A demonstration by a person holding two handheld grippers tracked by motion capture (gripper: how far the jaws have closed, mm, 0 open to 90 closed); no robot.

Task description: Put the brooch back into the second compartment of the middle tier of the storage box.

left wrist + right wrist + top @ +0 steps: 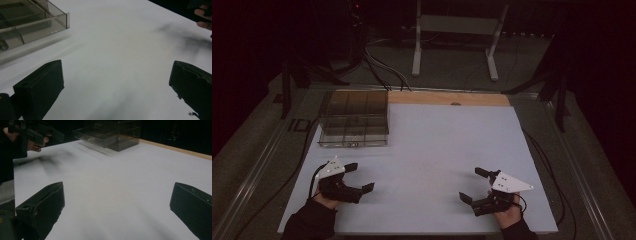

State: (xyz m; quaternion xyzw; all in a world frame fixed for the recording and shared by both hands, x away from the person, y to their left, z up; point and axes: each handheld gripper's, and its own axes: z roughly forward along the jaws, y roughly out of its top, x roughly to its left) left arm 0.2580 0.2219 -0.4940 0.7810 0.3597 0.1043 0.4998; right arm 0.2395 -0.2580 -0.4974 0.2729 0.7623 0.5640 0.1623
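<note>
A clear plastic organiser box (pixel 353 119) with inner dividers was seen at the far left corner of the white table (pixel 437 150), its near edge well apart from both grippers. In the left gripper view the box (pixel 30 22) appeared at upper left, its compartments tinted and see-through; a small dark item in one compartment could not be identified. In the right gripper view the box (pixel 110 132) was seen far off near the wooden strip (pixel 447 98) at the table's back edge.

The left gripper (pixel 359 177) was held just above the near left part of the table, jaws spread wide, nothing between them. The same was shown in its own view (pixel 116 82): only bare table surface between the jaws.

The right gripper (pixel 474 185) was held near the front right of the table, jaws also wide apart and empty, as confirmed in its own view (pixel 117 202).

Each gripper was held by a hand, dark sleeves noted at the bottom of the high view.

Floor, cables and a white stand (pixel 457 30) were seen beyond the table.
</note>
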